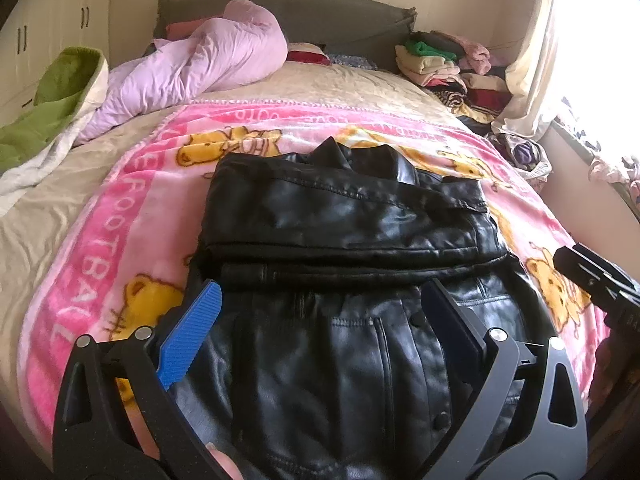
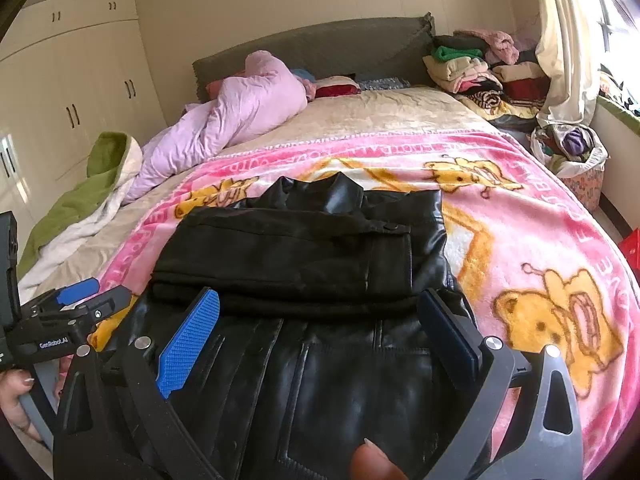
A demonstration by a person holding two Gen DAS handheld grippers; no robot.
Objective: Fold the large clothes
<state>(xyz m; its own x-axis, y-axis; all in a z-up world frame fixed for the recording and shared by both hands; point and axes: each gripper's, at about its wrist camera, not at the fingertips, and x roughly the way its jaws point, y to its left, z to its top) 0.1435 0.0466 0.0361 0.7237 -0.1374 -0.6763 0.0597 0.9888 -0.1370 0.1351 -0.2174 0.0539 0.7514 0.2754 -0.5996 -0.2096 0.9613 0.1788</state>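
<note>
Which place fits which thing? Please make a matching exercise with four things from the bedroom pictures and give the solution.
Things:
1. black leather jacket
2. lilac quilt
3. green blanket
4. pile of folded clothes

Places:
A. bunched up near the headboard
B. at the far right corner of the bed, beside the curtain
C. partly folded on the pink cartoon blanket, in front of both grippers
D. at the left edge of the bed

Pairs: 1-C, 2-A, 3-D, 4-B

A home bedroom: a bed (image 2: 360,116) with headboard (image 2: 320,46), built-in wardrobes (image 2: 72,80), curtained window (image 2: 568,40).
</note>
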